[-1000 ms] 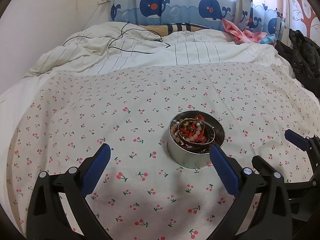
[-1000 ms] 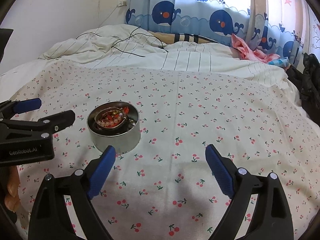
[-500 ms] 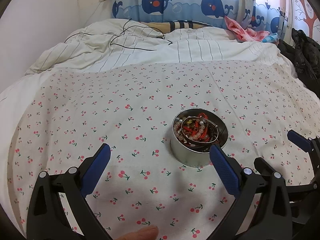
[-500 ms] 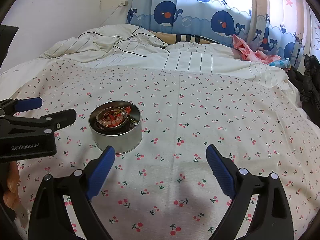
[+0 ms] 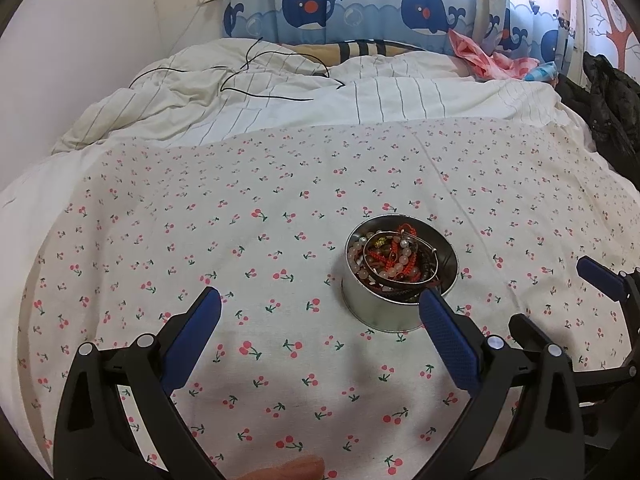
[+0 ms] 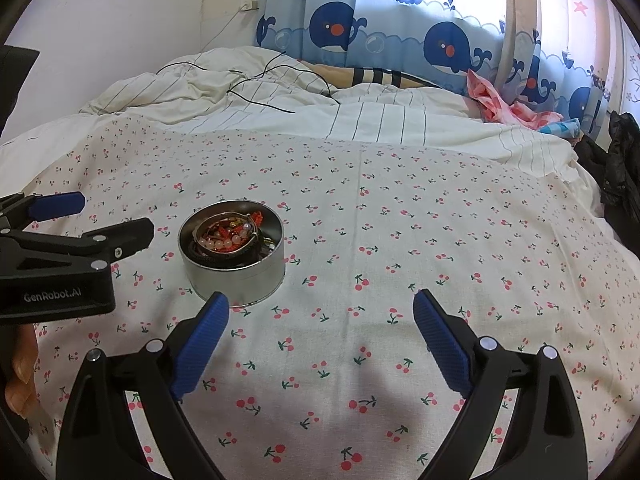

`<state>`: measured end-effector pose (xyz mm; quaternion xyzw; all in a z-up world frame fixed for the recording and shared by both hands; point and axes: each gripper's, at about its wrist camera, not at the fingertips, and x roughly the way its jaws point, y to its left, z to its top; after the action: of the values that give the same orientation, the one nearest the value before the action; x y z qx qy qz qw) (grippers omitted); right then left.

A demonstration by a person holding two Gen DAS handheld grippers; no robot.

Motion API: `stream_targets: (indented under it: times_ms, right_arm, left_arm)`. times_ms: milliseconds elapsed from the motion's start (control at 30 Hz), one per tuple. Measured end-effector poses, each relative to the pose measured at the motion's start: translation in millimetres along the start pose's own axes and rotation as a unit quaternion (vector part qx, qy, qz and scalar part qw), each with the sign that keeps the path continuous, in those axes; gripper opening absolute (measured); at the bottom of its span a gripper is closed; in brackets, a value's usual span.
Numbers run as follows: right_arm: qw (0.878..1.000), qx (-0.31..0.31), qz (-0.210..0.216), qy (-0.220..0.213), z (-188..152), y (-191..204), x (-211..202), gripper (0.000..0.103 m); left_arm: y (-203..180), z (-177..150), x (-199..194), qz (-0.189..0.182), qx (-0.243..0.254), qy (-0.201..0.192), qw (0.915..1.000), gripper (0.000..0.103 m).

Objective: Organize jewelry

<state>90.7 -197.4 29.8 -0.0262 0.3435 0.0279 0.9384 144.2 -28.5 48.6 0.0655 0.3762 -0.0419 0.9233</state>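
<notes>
A round silver tin (image 5: 394,312) full of tangled jewelry (image 5: 394,262), with bead bracelets, red cords and metal bangles, stands on the cherry-print bedsheet (image 5: 200,220). It also shows in the right wrist view (image 6: 236,276), with the jewelry (image 6: 230,236) inside. My left gripper (image 5: 320,304) is open and empty, its right fingertip just in front of the tin. My right gripper (image 6: 320,302) is open and empty, its left fingertip just in front of the tin. Each gripper shows at the edge of the other's view.
A rumpled striped duvet (image 5: 280,96) with a black cable (image 5: 260,80) lies at the bed's far end, under a whale curtain (image 5: 360,4). Pink cloth (image 5: 480,56) and dark clothing (image 5: 600,96) lie at the far right.
Both grippers have drifted slightly; the tin sits a little higher and more to the right in each view. Both stay open.
</notes>
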Motion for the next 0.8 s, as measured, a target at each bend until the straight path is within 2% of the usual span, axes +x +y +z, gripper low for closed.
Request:
stream_targets:
  times_ms: [733, 800]
  right_arm:
    - [1.0, -0.001, 0.0, 0.0, -0.6, 0.7, 0.1, 0.09]
    - [1.0, 0.0, 0.001, 0.001, -0.3, 0.7, 0.2, 0.09]
  left_arm:
    - [-0.7, -1.4, 6.6, -0.006, 0.002, 0.014, 0.9999, 0.095]
    - [1.7, -3.4, 4.6, -0.013, -0.004, 0.004, 0.9999, 0.095]
